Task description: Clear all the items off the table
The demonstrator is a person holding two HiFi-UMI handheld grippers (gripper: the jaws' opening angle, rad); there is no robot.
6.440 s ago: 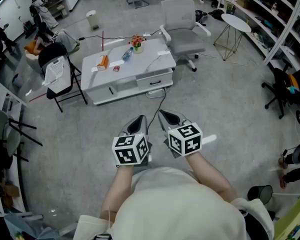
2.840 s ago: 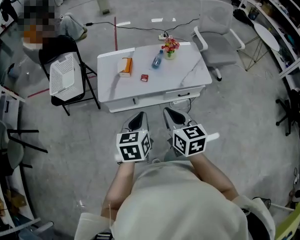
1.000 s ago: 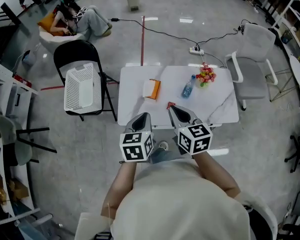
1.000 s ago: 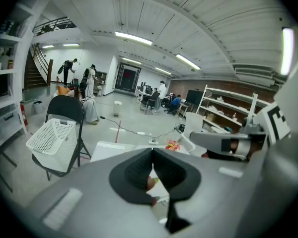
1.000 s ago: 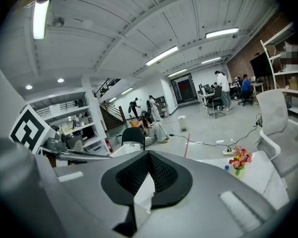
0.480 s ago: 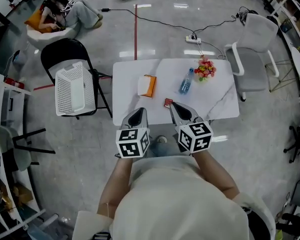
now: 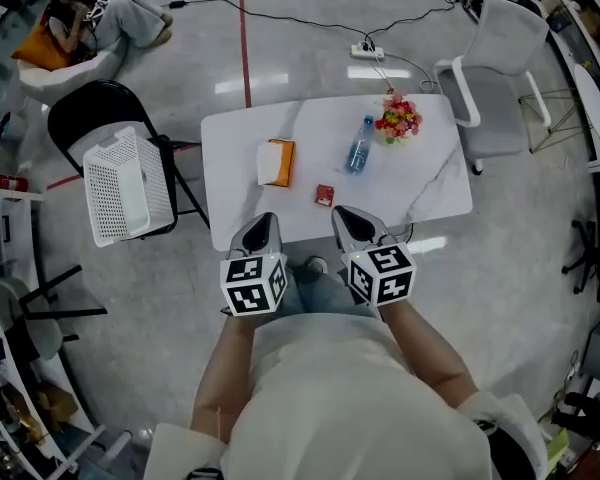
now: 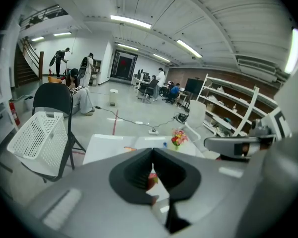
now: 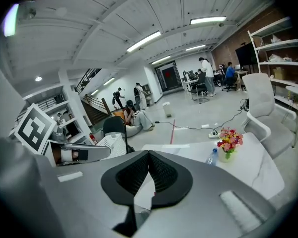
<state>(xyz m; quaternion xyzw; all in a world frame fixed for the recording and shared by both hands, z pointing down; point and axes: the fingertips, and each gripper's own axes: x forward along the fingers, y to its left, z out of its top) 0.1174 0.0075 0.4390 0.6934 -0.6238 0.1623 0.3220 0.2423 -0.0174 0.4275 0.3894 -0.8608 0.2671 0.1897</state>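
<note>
A white table (image 7: 440, 193) stands just ahead of me. On it lie an orange box (image 7: 276, 162), a water bottle (image 7: 358, 146), a small pot of flowers (image 7: 398, 118) and a small red item (image 7: 324, 195). My left gripper (image 7: 263, 220) and right gripper (image 7: 342, 215) hover side by side at the table's near edge, both shut and holding nothing. In the left gripper view the left gripper (image 8: 152, 152) has its jaws meeting, with the flowers (image 8: 178, 138) beyond. In the right gripper view the right gripper (image 9: 149, 155) points toward the bottle (image 9: 213, 156) and flowers (image 9: 229, 141).
A white mesh basket (image 7: 125, 186) rests on a black folding chair (image 7: 90, 108) left of the table. A white office chair (image 7: 500, 63) stands at the table's far right. A cable and power strip (image 7: 365, 51) lie on the floor behind. A person (image 7: 90, 23) sits far left.
I have walked up to the table, which now lies right under the gripper tips. Both grippers stayed shut and side by side.
</note>
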